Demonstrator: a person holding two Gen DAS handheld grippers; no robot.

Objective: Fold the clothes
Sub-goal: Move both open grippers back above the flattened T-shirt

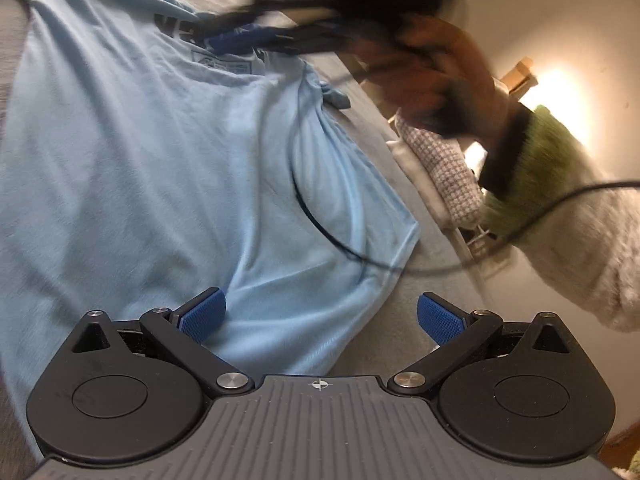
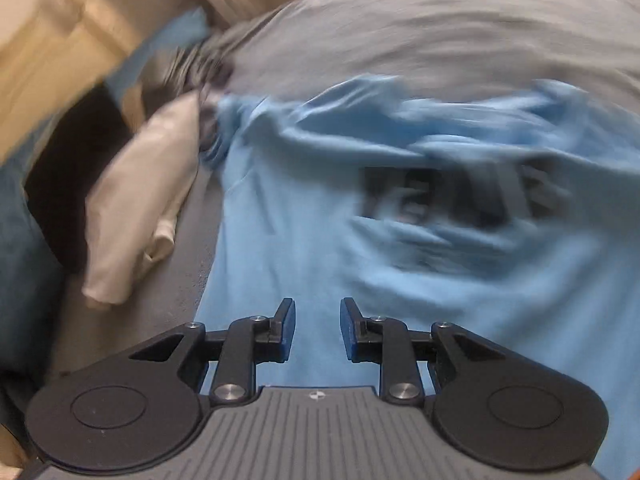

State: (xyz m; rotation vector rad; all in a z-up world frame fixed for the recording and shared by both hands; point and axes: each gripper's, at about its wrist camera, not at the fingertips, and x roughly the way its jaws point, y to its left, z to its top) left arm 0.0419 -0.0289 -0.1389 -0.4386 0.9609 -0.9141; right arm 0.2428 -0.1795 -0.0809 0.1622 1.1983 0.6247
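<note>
A light blue T-shirt [image 1: 140, 168] with dark lettering lies spread and wrinkled on a grey bed cover [image 1: 404, 312]. My left gripper [image 1: 320, 316] is wide open and empty just above the shirt's lower hem corner. In the left wrist view my right gripper [image 1: 240, 42] hovers blurred over the shirt's printed chest, held by the person's hand [image 1: 432, 76]. In the right wrist view my right gripper [image 2: 318, 320] is partly open and empty above the same shirt [image 2: 340, 264], whose lettering [image 2: 464, 196] is blurred.
A white folded garment [image 2: 140, 200] lies on the bed left of the shirt. Dark and blue pillows [image 2: 24, 240] sit at the far left. A checked cloth [image 1: 440, 168] hangs off the bed's edge. A black cable [image 1: 320, 220] trails over the shirt.
</note>
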